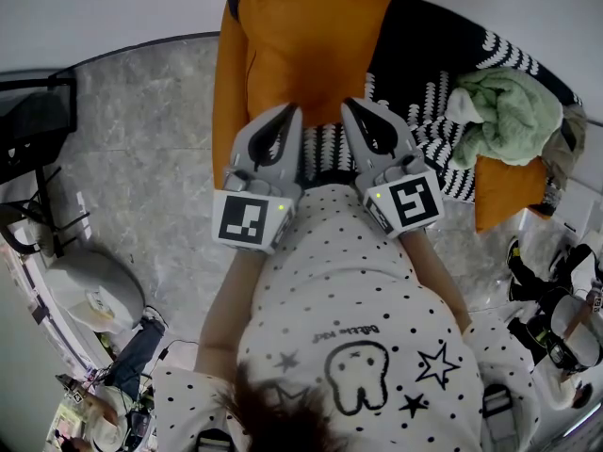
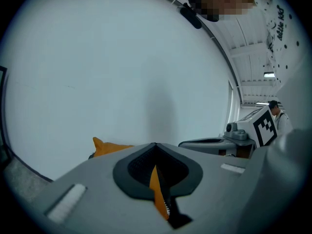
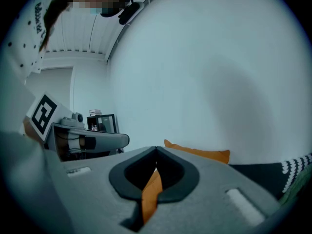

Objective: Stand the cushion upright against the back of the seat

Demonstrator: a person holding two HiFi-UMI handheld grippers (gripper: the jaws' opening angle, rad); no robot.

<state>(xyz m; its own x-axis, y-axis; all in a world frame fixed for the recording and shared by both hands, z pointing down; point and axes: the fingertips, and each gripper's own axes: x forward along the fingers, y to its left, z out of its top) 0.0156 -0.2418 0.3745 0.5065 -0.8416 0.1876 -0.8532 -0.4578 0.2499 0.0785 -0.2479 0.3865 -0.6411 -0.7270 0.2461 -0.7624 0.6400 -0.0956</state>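
1. Grey stone-pattern floor (image 1: 141, 158), with a pale bare wall (image 1: 113, 8) behind the seating.
2. Orange seat (image 1: 229, 111) stands against the wall. A black-and-white patterned throw (image 1: 433, 45) is draped over it, and a crumpled green cloth (image 1: 509, 111) lies on the throw at the right.
3. Orange cushion (image 1: 316, 40) sits at the seat's left end, beside the armrest. Its broad face shows from above and its far edge is toward the wall. I cannot tell how steeply it is tilted.
4. Left gripper (image 1: 287, 121) has its jaws closed on the cushion's near edge; its own view shows an orange fold pinched between the pads.
5. Right gripper (image 1: 356, 116) is just beside the left one, with its jaws likewise clamped on orange fabric at the same edge.
6. Both grippers point roughly level toward the wall.
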